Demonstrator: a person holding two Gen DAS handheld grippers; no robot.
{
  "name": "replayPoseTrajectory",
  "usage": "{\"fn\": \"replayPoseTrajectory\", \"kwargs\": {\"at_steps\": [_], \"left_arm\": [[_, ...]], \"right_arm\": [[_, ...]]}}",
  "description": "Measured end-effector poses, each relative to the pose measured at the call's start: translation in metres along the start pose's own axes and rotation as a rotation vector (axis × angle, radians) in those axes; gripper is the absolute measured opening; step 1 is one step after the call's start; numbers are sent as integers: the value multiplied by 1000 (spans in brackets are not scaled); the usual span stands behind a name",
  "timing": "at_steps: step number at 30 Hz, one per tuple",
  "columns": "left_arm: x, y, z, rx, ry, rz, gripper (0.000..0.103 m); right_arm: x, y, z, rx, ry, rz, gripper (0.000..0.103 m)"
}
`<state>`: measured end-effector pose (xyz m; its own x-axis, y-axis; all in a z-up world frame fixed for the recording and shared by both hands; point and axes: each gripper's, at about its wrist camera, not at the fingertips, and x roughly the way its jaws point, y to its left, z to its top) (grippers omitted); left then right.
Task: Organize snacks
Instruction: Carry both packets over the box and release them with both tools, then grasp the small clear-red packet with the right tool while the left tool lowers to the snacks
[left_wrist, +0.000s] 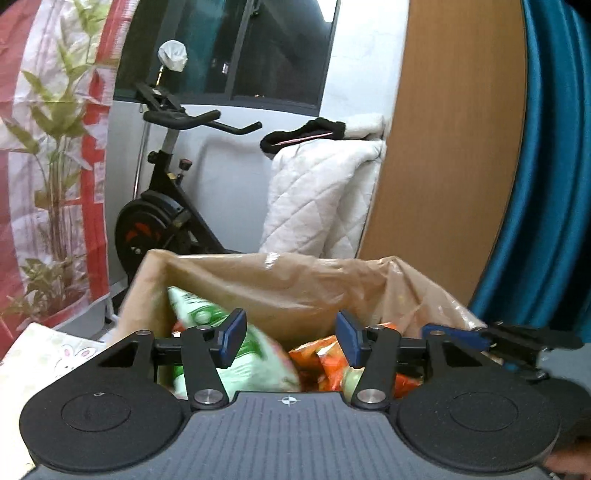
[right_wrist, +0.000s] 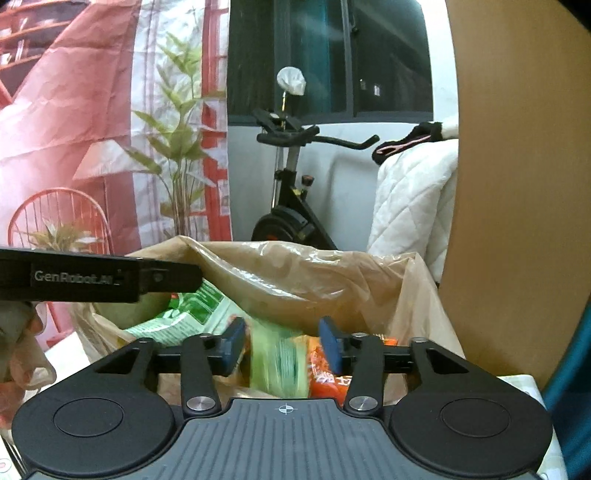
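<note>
A box lined with a tan plastic bag (left_wrist: 295, 280) stands just ahead of both grippers and also shows in the right wrist view (right_wrist: 295, 273). Inside lie a green and white snack bag (left_wrist: 255, 362) (right_wrist: 192, 310) and orange snack bags (left_wrist: 328, 354) (right_wrist: 325, 373). My left gripper (left_wrist: 291, 338) is open and empty over the box's near rim. My right gripper (right_wrist: 282, 343) is open above the box, and a blurred green packet (right_wrist: 277, 365) shows between its fingers, apart from the pads. The left gripper's body (right_wrist: 96, 277) crosses the right view at left.
An exercise bike (left_wrist: 166, 199) stands behind the box by a white wall. A white quilted blanket (left_wrist: 317, 199) hangs to its right beside a wooden panel (left_wrist: 450, 147). A teal curtain (left_wrist: 546, 184) is at far right. A printed backdrop (right_wrist: 92, 129) hangs on the left.
</note>
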<state>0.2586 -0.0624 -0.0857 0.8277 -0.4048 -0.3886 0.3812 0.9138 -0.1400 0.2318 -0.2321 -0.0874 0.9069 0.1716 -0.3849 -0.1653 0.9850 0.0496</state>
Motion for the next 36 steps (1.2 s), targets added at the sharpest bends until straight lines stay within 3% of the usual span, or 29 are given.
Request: {"fn": "replayPoseTrajectory", "kwargs": {"at_steps": [9, 13, 20, 28, 33, 36], "left_arm": [[-64, 27, -12, -6, -7, 34, 54], [-80, 30, -29, -8, 30, 52, 54], [-84, 42, -68, -35, 112, 57, 54], [-73, 59, -95, -49, 201, 70, 54], [-70, 65, -104, -56, 210, 92, 54], [-67, 67, -107, -68, 211, 104, 54]], "right_arm": [[-64, -6, -23, 90, -45, 17, 46], [-91, -7, -45, 144, -59, -3, 46], [-111, -4, -95, 218, 17, -32, 46], [-80, 10, -160, 313, 231, -3, 47], [-41, 22, -169, 364, 269, 6, 47], [-17, 28, -164, 405, 257, -24, 54]]}}
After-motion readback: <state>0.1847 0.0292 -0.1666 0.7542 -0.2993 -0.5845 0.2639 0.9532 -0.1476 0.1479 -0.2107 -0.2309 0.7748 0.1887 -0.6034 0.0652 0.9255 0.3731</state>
